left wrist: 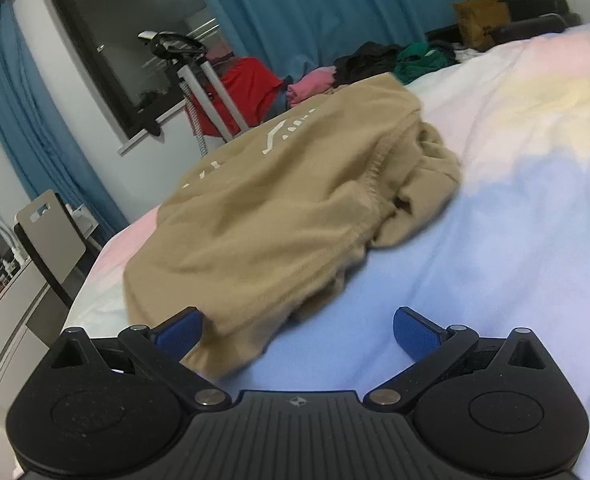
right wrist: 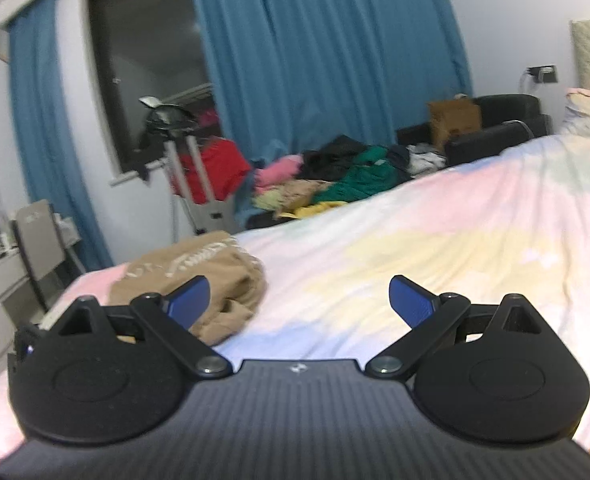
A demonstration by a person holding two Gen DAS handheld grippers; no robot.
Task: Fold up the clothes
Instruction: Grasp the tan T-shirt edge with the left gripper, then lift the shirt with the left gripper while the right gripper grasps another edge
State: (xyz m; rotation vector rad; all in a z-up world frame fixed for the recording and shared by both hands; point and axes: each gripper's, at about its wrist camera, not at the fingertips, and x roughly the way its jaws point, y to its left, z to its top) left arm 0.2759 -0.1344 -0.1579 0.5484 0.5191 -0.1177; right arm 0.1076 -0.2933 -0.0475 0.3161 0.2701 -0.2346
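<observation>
A tan garment with white print (left wrist: 279, 200) lies bunched and partly folded on the pastel bed sheet (left wrist: 515, 208). My left gripper (left wrist: 298, 334) is open right at its near edge, and its left blue pad overlaps the cloth's hem; nothing is held. In the right wrist view the same tan garment (right wrist: 199, 280) lies further off at the bed's left side. My right gripper (right wrist: 300, 300) hangs open above the pastel bed sheet (right wrist: 415, 248), with its left finger in front of the garment and nothing between the pads.
A heap of mixed clothes (right wrist: 335, 176) sits beyond the bed's far edge, near a black sofa with a cardboard box (right wrist: 453, 118). Blue curtains, a dark window and a clothes steamer stand (right wrist: 187, 176) line the far wall. A chair (right wrist: 39, 240) and a white desk stand at the left.
</observation>
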